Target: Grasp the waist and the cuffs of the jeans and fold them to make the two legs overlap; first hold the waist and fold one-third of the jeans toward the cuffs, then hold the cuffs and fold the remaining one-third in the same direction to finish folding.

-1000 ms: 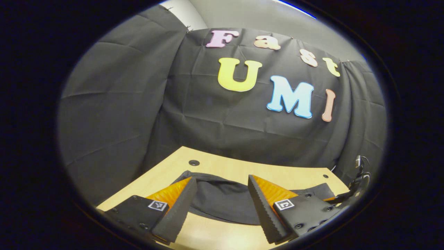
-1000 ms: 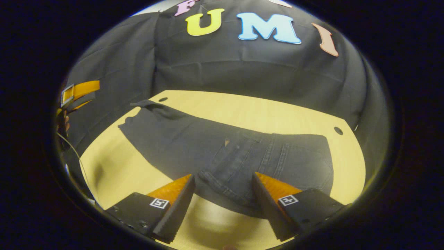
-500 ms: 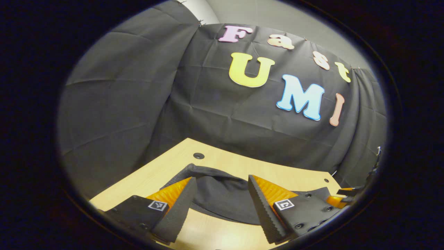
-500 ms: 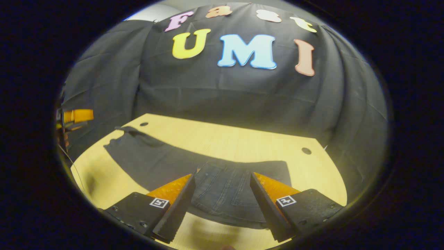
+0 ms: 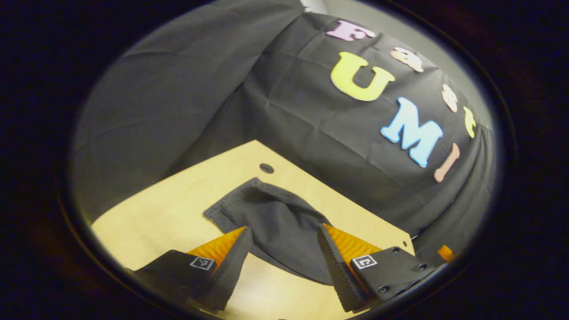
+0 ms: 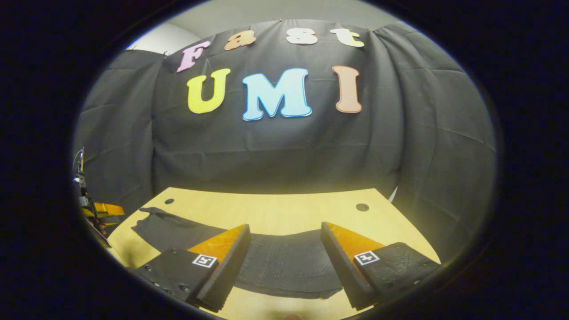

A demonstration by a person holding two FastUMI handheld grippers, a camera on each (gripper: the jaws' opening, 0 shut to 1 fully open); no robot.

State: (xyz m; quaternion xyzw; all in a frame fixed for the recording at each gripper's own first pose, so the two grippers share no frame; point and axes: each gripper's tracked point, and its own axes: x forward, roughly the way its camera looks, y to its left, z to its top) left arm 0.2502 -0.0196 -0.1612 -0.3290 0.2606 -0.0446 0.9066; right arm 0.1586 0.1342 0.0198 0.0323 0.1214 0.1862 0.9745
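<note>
Wooden table [image 6: 275, 213] | dark jeans [image 6: 284, 266] flat along its near edge, cuff end [image 5: 266, 213] toward left corner | left gripper [image 5: 284, 249] spread, empty | right gripper [image 6: 284, 249] spread, empty, over waist.

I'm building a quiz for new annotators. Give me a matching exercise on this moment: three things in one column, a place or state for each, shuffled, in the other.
1. left gripper
2. right gripper
3. jeans

a. open, over the waist end
b. flat on the table
c. open, over the cuff end

Pairs: 1-c, 2-a, 3-b
</note>
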